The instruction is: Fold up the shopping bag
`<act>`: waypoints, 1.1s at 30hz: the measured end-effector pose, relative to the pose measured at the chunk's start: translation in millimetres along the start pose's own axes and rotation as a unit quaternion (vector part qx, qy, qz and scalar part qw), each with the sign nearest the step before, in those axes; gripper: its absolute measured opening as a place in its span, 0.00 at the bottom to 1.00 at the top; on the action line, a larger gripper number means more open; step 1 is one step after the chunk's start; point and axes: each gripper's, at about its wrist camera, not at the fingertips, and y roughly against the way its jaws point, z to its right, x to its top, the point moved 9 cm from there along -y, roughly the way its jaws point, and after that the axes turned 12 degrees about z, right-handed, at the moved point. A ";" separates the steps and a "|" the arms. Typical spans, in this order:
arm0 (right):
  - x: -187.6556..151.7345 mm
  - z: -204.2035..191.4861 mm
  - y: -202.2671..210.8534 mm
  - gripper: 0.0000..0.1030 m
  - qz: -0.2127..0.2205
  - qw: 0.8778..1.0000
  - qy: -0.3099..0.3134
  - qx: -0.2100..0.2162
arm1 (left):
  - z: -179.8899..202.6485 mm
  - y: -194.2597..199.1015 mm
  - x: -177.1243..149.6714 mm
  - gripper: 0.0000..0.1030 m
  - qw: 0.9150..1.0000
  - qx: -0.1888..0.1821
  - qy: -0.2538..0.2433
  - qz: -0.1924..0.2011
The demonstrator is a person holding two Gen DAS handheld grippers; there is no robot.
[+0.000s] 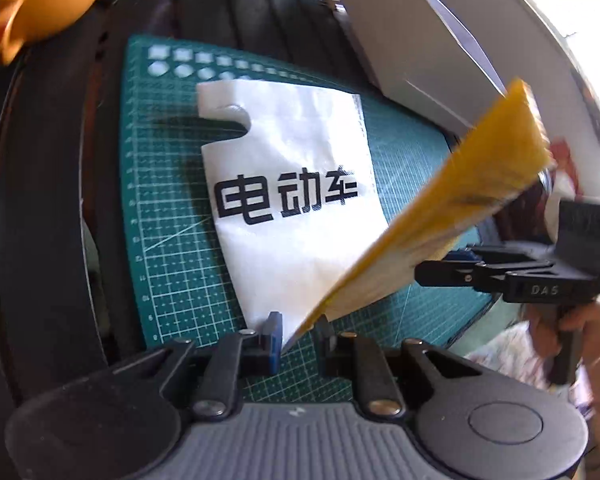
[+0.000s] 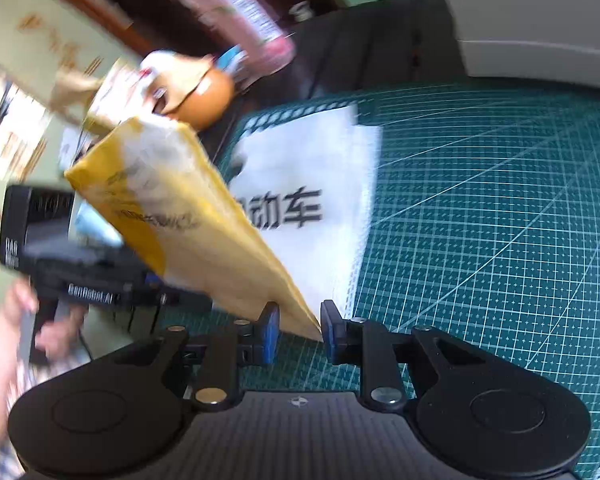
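While each tool pinches a corner | shopping bag (image 1: 292, 184) white, yellow flap raised

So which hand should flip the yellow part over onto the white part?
Probably the right gripper: the yellow flap touches its fingers, white part straight ahead. The left gripper sits similarly, so it's close.

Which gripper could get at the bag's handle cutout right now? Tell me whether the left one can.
Probably not yet. The left gripper has the bag's lifted corner between its fingers, and the handle cutout lies at the far end of the mat. Nothing else blocks it.
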 end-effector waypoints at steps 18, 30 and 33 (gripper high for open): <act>20.6 -81.9 5.6 0.28 0.140 0.930 0.327 -0.091 | -12.1 7.2 1.1 0.10 0.989 -0.047 0.138 -0.028; 9.9 -75.1 -75.7 0.26 0.053 0.950 0.292 -0.093 | 0.9 56.2 6.7 0.31 0.995 0.003 0.088 0.045; 11.6 -73.0 -82.4 0.26 0.045 0.949 0.299 -0.089 | 3.6 72.7 9.5 0.38 0.995 0.020 0.074 0.069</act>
